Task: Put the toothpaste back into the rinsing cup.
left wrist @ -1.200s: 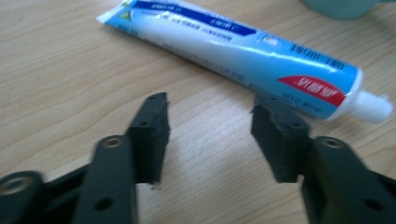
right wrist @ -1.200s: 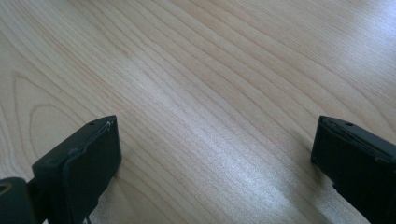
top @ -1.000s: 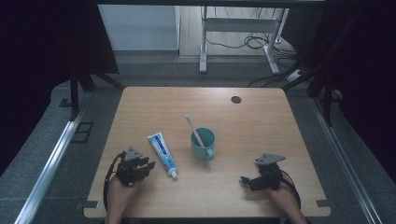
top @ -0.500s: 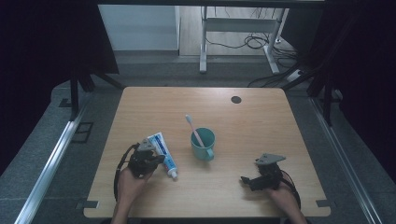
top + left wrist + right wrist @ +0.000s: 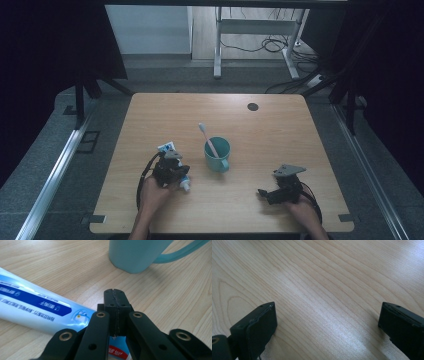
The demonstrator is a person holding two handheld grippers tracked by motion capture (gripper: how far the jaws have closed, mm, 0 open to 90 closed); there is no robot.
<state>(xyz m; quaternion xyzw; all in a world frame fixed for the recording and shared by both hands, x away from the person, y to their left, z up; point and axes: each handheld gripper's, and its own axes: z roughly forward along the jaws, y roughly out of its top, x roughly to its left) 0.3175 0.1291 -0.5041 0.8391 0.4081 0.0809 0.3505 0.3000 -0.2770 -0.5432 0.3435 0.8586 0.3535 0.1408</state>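
A blue and white toothpaste tube lies flat on the wooden table, left of a teal cup with a pink and white toothbrush standing in it. My left gripper hovers over the cap end of the tube. Its jaws are pressed together with nothing between them, and the left gripper points toward the cup. The tube passes underneath the jaws. My right gripper rests near the table's front right. The right gripper stands open, bare wood between its fingers.
A small dark round hole sits at the table's back right. The table's front edge lies close behind both hands. Grey floor, a metal rail and a desk frame with cables surround the table.
My left gripper has moved right and forward, from beside the toothpaste tube to over its cap end. The right gripper has stayed put.
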